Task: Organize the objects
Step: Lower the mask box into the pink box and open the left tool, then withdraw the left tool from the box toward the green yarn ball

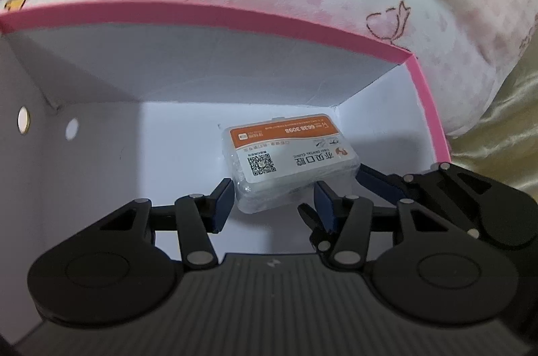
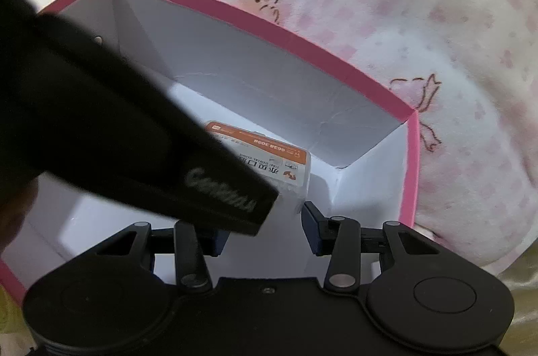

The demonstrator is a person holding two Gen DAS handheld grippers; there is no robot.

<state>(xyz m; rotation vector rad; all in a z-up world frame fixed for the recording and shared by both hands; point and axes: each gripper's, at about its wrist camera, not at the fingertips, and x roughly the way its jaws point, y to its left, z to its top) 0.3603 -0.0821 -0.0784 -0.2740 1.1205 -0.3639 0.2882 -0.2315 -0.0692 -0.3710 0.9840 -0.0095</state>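
— From the left wrist, what do we see?
— Our left gripper [image 1: 274,204] reaches into the pink-rimmed box [image 1: 427,107]; its jaws stand apart around the near end of the small plastic case [image 1: 289,161] on the white floor, gripping nothing. The right gripper [image 1: 339,188] pokes in beside the case.
— And the right wrist?
— There the jaws are parted, but what they hold we cannot tell. A black bar [image 2: 188,161] hides one finger and half the case.

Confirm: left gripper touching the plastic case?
Cannot tell. Left wrist view: the plastic case lies partly between the left gripper fingers; no clear gap or contact.
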